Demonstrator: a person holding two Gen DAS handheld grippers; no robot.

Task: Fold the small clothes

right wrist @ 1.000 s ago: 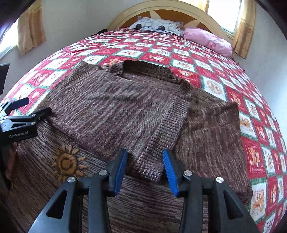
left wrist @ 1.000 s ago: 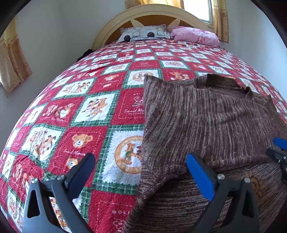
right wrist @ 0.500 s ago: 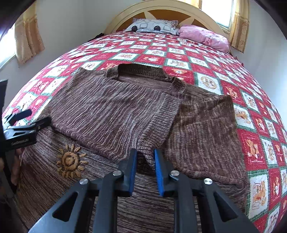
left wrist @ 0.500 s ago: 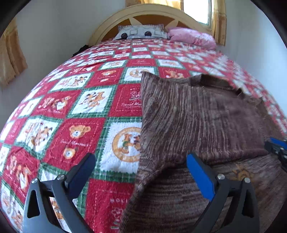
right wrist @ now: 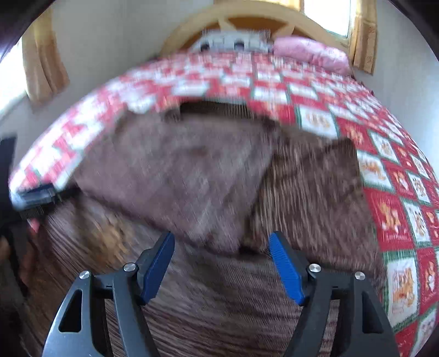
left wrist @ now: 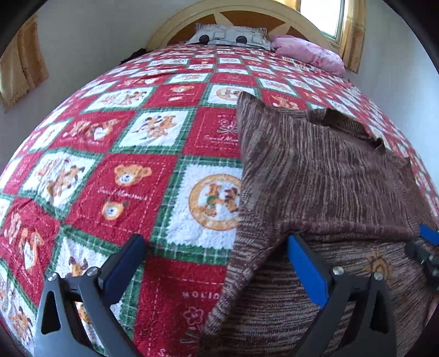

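Note:
A brown striped knit sweater (left wrist: 323, 175) lies on the bed, its sleeve folded across the body and an orange sun motif (left wrist: 380, 265) near the hem. My left gripper (left wrist: 216, 263) is open and empty over the sweater's left edge. My right gripper (right wrist: 222, 261) is open and empty above the folded sleeve's tip on the sweater (right wrist: 192, 175); this view is blurred. The right gripper also shows at the right edge of the left wrist view (left wrist: 425, 247).
A red, white and green patchwork quilt (left wrist: 131, 170) covers the bed. A grey pillow (left wrist: 227, 35) and a pink pillow (left wrist: 310, 52) lie at the wooden headboard (left wrist: 247, 16). Walls and curtains stand on both sides.
My right gripper closed on the folded sleeve tip half a second ago, then opened wide and let it go. Both views have shifted; the right one is blurred by motion.

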